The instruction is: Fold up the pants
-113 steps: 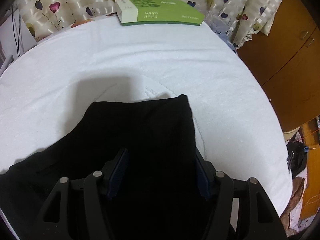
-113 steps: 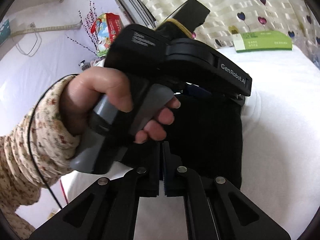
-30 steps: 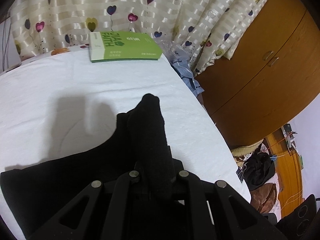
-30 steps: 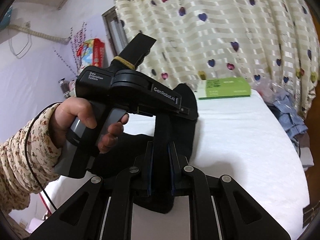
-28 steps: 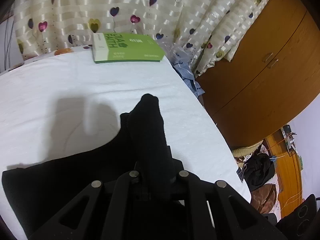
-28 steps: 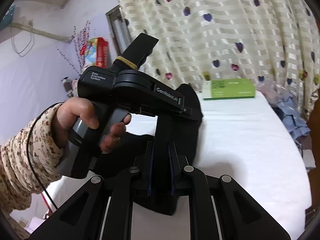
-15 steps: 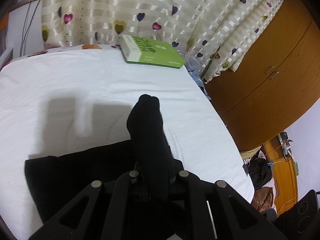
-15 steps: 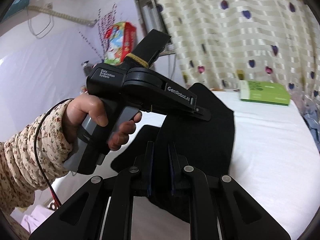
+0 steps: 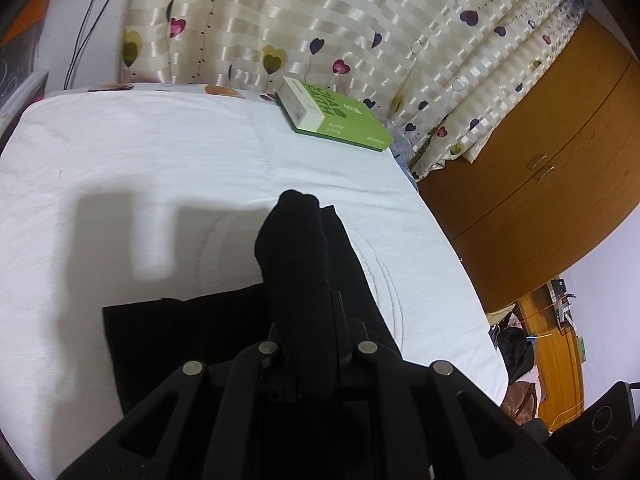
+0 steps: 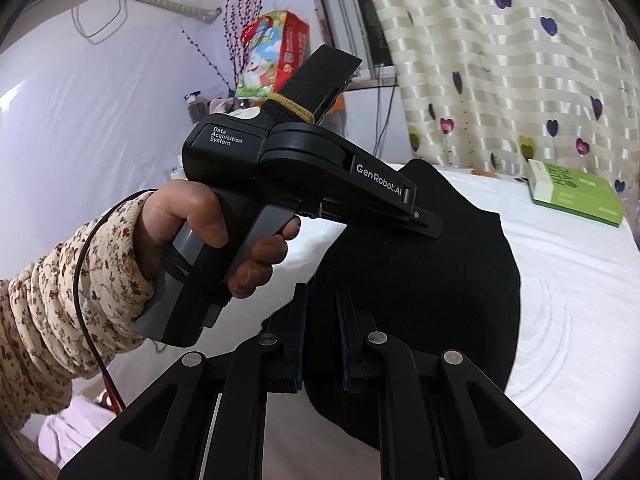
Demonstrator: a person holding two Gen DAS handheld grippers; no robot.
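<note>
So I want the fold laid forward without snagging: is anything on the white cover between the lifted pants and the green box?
Nothing visible. Both the left gripper and the right gripper are clamped on the black pants, and the white cover ahead lies bare up to the green box near its far edge.

The black pants (image 9: 304,264) are a matt, soft knit cloth with a faintly fuzzy nap; the white bed cover (image 9: 160,168), spreading from 9 to 3 o'clock, is a rough, towel-like fabric with stitched rings; the green and white box (image 9: 332,116) at 12 o'clock is smooth printed card; the heart-print curtain (image 9: 320,20) is glossy satin-striped cloth; the orange-brown cabinet (image 9: 540,152) at 2 o'clock is smooth wood with metal handles; the left gripper (image 10: 424,220) is matt black plastic.
</note>
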